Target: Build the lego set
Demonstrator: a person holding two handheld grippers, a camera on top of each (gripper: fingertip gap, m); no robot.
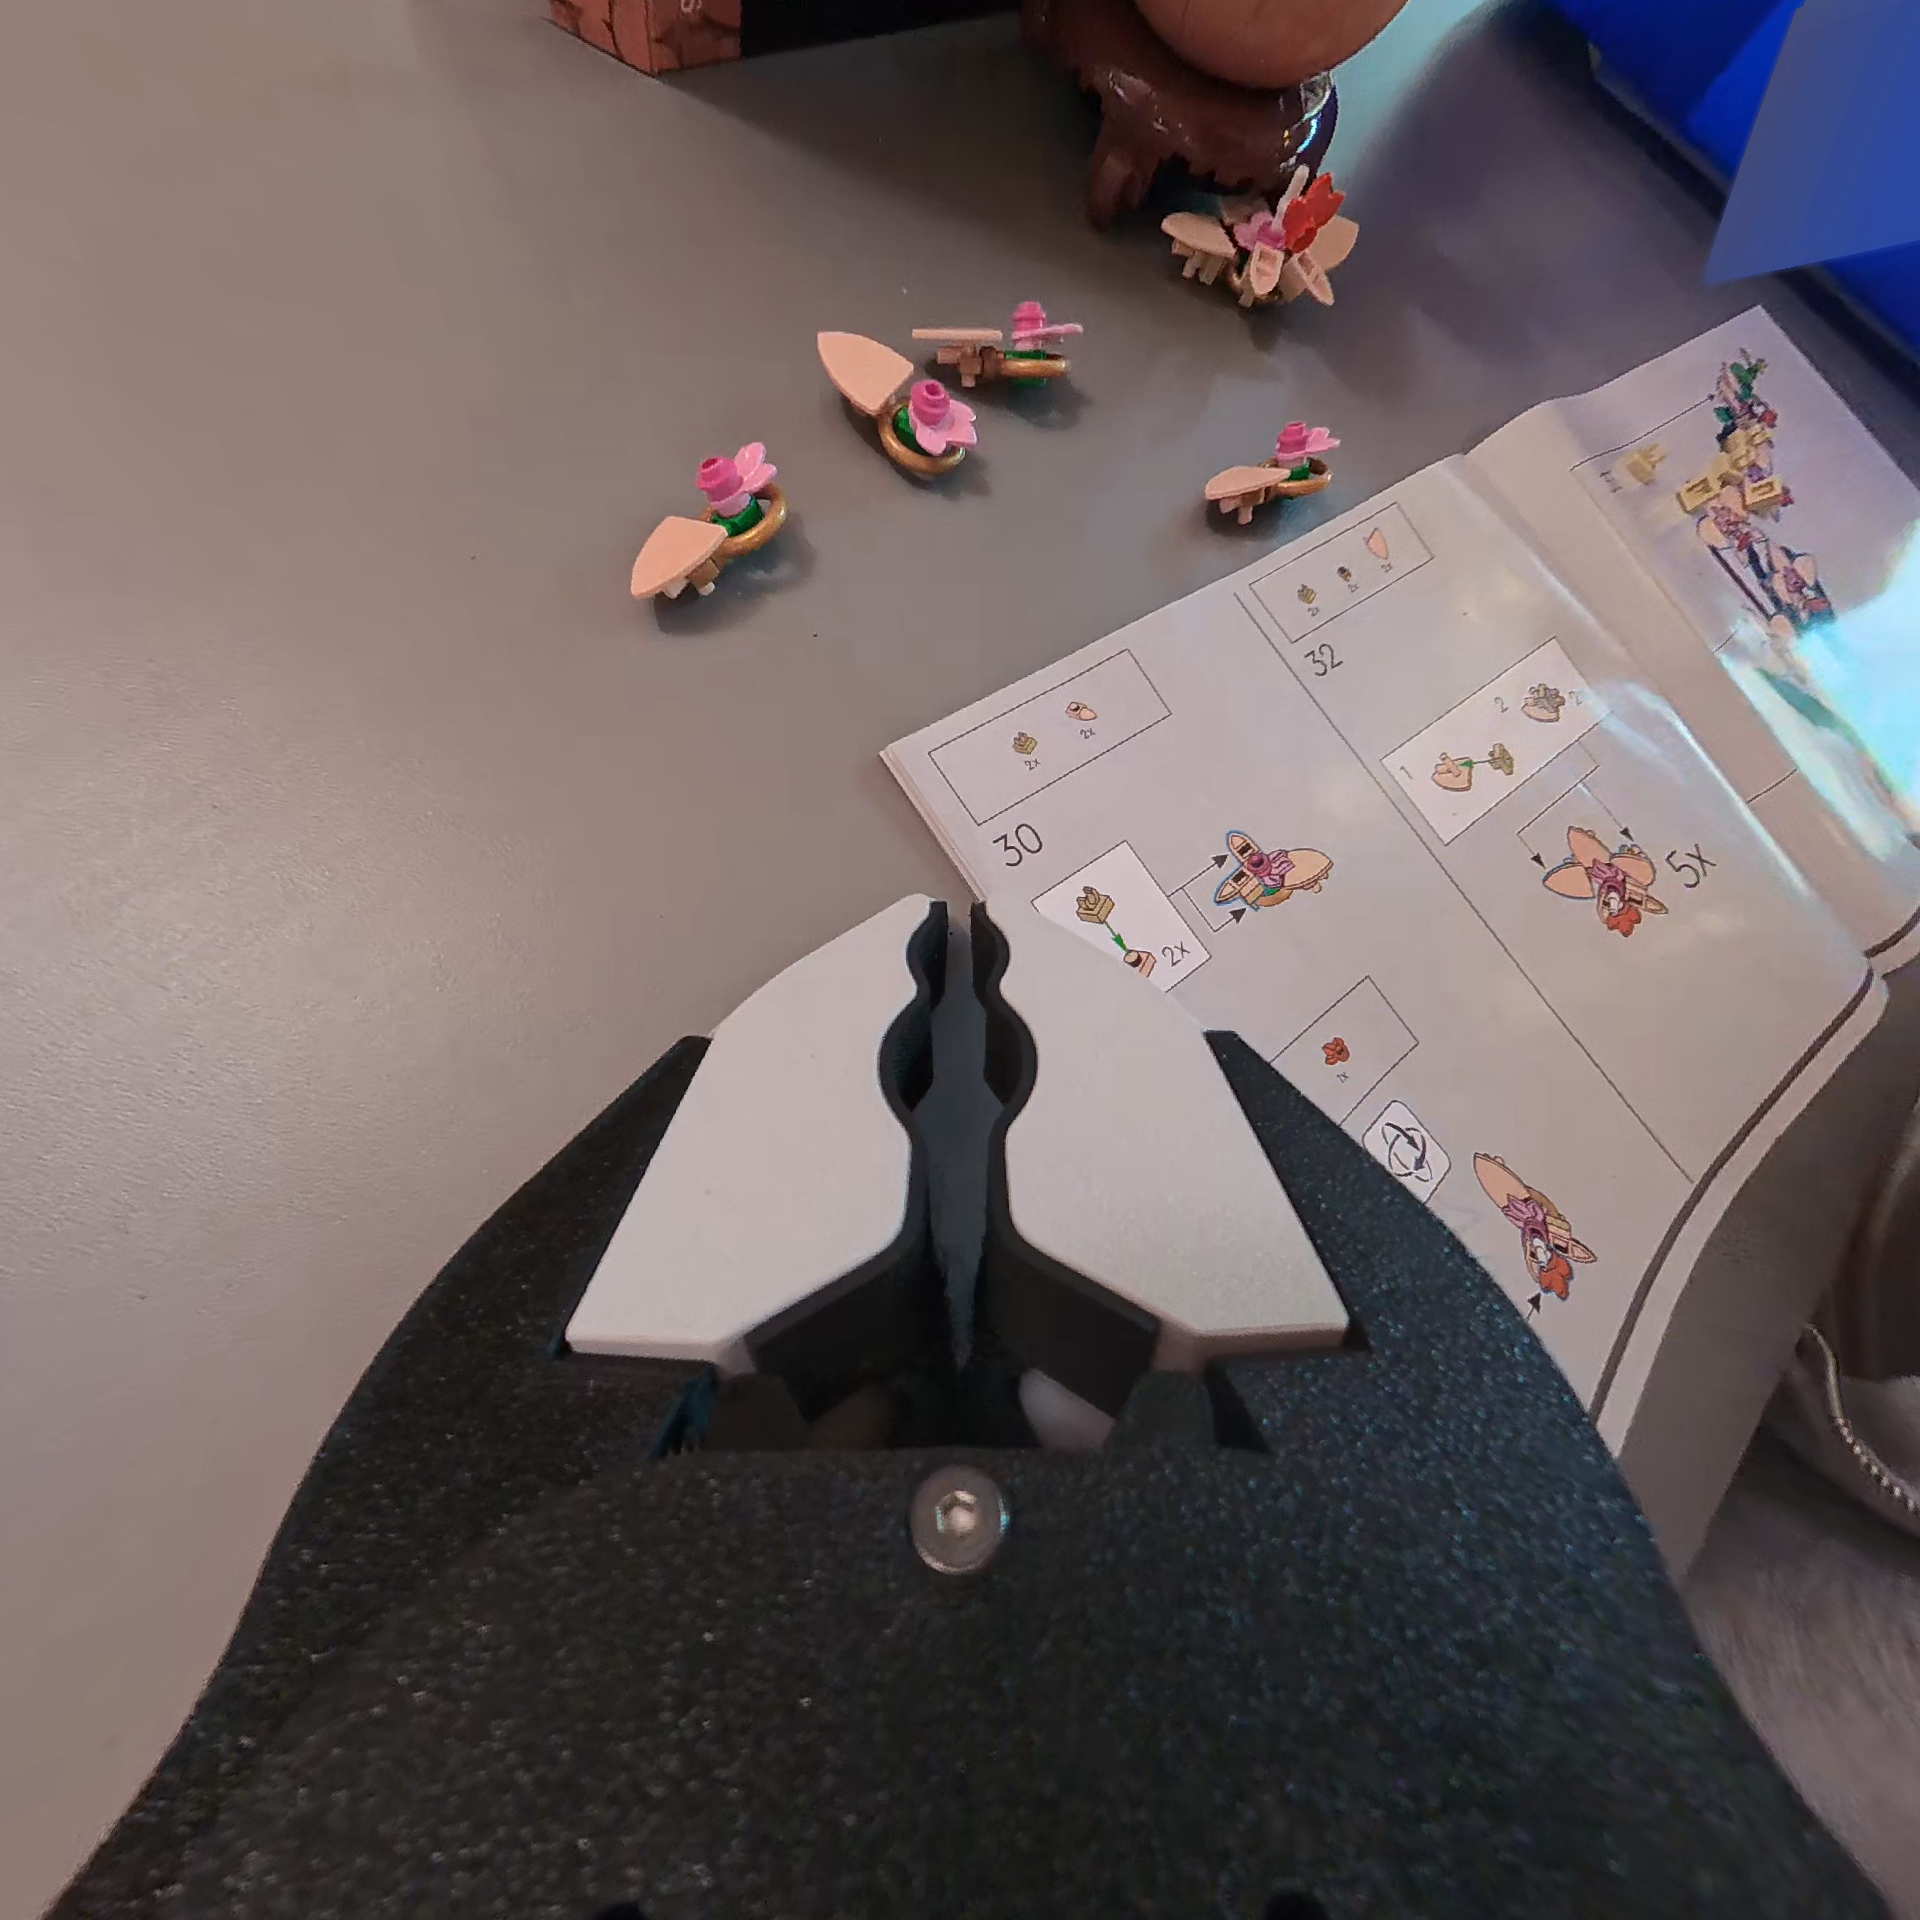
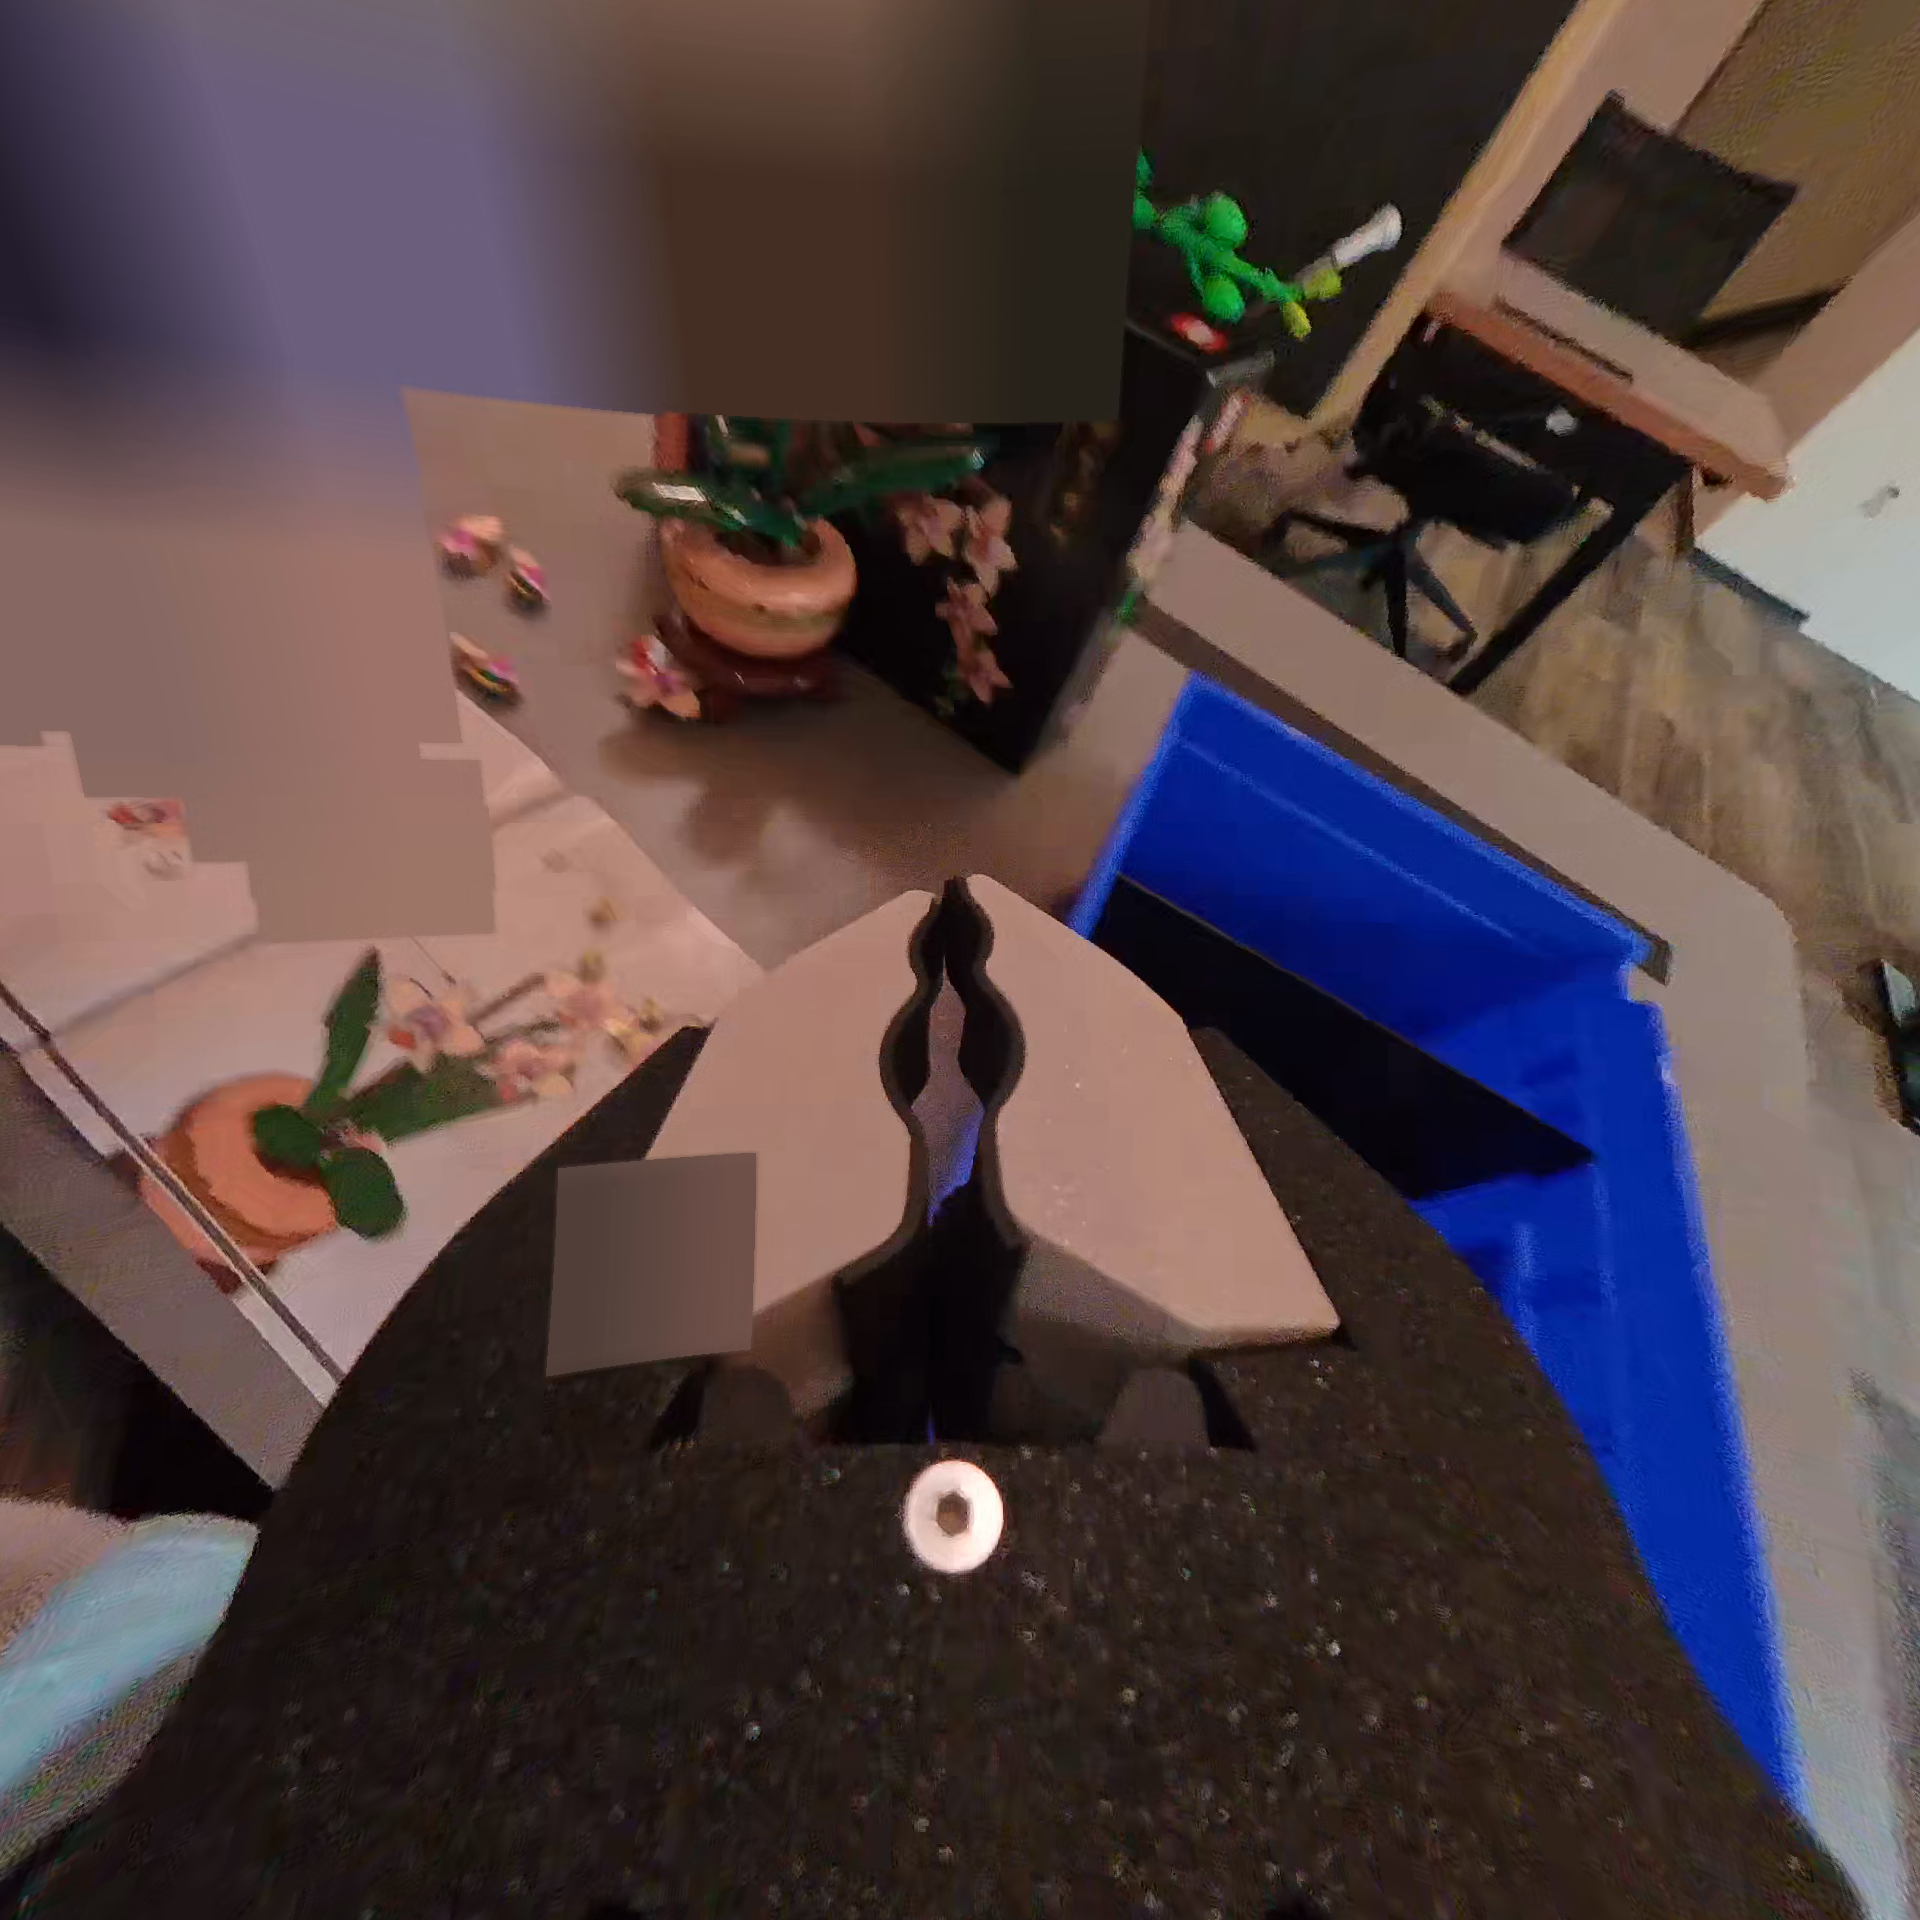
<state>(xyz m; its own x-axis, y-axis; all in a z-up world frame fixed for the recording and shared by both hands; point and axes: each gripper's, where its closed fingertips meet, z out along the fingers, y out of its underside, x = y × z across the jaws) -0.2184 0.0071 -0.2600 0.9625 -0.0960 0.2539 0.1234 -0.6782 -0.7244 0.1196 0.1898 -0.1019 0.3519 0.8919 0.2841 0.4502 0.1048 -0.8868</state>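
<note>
On the grey table (image 1: 260, 727) we list four small pink-and-tan brick flower pieces (image 1: 914, 416) left of the open paper instruction booklet (image 1: 1455, 831); a blue plastic bin (image 2: 1455, 935) lies right.

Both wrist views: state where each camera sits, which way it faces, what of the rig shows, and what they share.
Left wrist view: sits on the left claw, looking down and forward over the grey table at small flower pieces and an open booklet; its own two fingers show, tips a slit apart, nothing between.
Right wrist view: sits on the right claw, looking forward across the table to a blue bin and the room beyond; its fingers show, tips together, bare.
Shared: table, booklet, flower pieces, potted model, bin.
</note>
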